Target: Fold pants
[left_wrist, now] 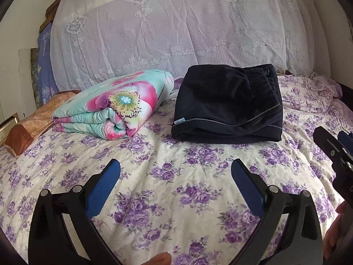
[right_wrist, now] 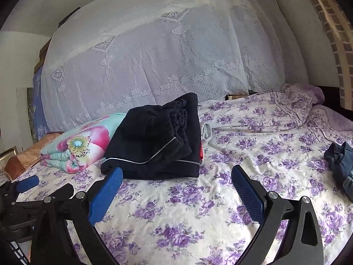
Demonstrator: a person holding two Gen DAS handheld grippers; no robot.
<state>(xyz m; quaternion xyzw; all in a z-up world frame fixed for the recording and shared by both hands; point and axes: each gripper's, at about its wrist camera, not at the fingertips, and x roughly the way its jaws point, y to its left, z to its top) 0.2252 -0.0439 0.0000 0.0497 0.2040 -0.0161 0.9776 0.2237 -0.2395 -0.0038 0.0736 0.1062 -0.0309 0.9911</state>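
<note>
both tools, the left tool [left_wrist: 175, 172] and the right tool [right_wrist: 177, 177], are hovering spread and empty just short of the dark pants [left_wrist: 227, 108], which are lying folded beside the floral quilt [left_wrist: 114, 108], apparently finished.

Left gripper [left_wrist: 175, 171]: jaws spread wide, nothing between the blue pads [left_wrist: 103, 190]. Right gripper [right_wrist: 177, 180]: likewise spread wide, empty, visible at 3 o'clock in the left view.
</note>
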